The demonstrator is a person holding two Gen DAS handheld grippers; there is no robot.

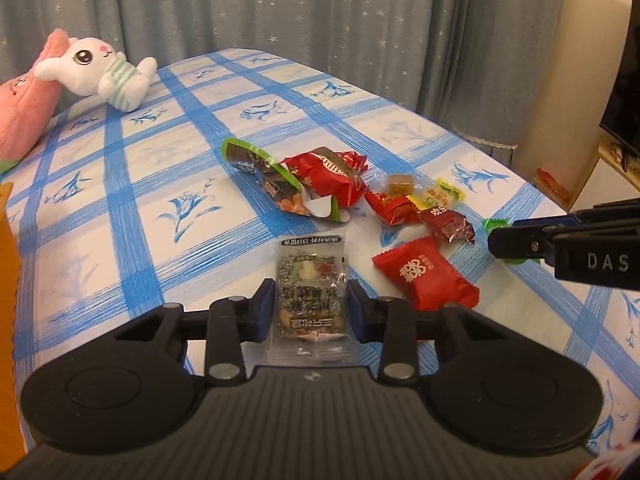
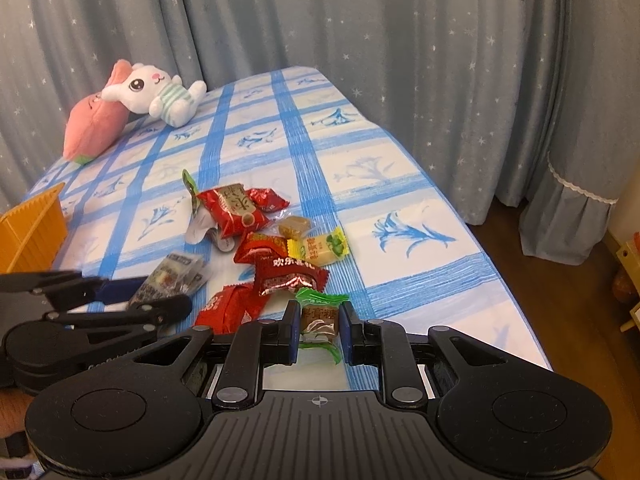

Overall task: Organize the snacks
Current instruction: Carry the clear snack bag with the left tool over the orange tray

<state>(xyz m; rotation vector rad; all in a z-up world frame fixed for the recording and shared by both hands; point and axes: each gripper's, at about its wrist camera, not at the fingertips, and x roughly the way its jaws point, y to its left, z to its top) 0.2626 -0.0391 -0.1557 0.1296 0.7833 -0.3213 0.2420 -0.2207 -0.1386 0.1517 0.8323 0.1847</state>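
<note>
Only right view shows orange basket [image 2: 34, 228].

two close wrist views, shared snacks [image 1: 400, 208]

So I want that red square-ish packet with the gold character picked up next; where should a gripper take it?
Grip the red packet across its puffy middle, coming down from above. It lies flat on the bedspread, and its crimped ends look too thin to hold securely.
</note>
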